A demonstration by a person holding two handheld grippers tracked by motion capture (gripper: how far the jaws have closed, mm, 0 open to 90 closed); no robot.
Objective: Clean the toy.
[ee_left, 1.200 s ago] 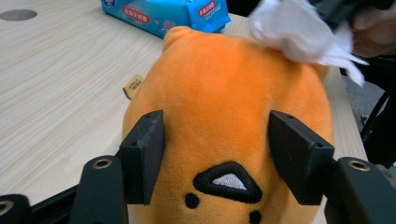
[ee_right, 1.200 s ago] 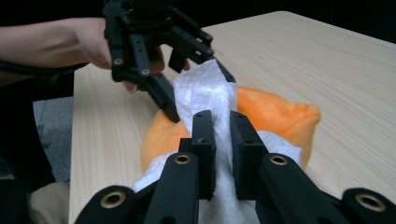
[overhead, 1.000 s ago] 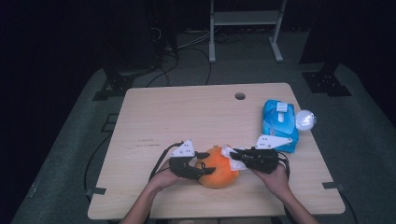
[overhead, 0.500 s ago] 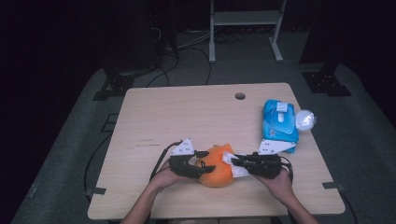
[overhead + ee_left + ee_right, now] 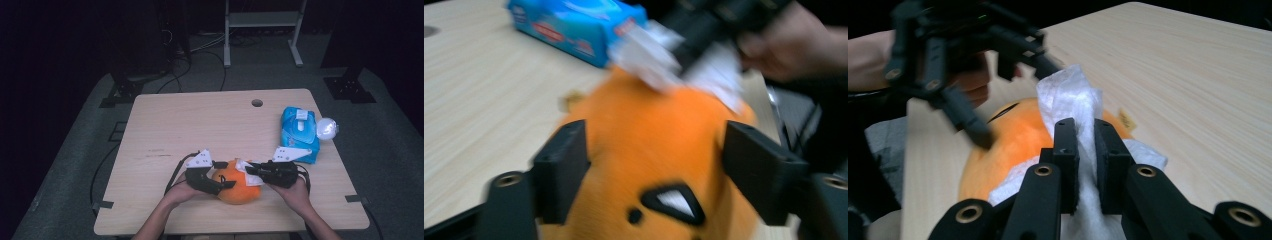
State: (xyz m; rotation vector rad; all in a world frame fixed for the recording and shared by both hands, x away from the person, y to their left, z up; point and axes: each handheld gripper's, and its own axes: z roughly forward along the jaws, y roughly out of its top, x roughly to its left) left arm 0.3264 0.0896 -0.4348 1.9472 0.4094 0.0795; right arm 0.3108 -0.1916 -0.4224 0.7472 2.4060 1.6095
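near the front edge of the pale wooden counter (image 5: pixel 200 125), the right gripper (image 5: pixel 1086 150) clamps a white wet wipe (image 5: pixel 1068 100) against the round orange plush toy (image 5: pixel 235 186), which sits between the left gripper's (image 5: pixel 654 165) jaws, just opened and standing apart.

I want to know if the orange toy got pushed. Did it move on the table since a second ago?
No. In the high view the orange plush toy lies at the same spot near the table's front edge, equally far from the blue wipes pack.

— What's different on my left gripper (image 5: pixel 226 184)?

— Its jaws have just opened wider around the orange plush toy (image 5: pixel 239 186); the toy sits between them, looser than a second ago.
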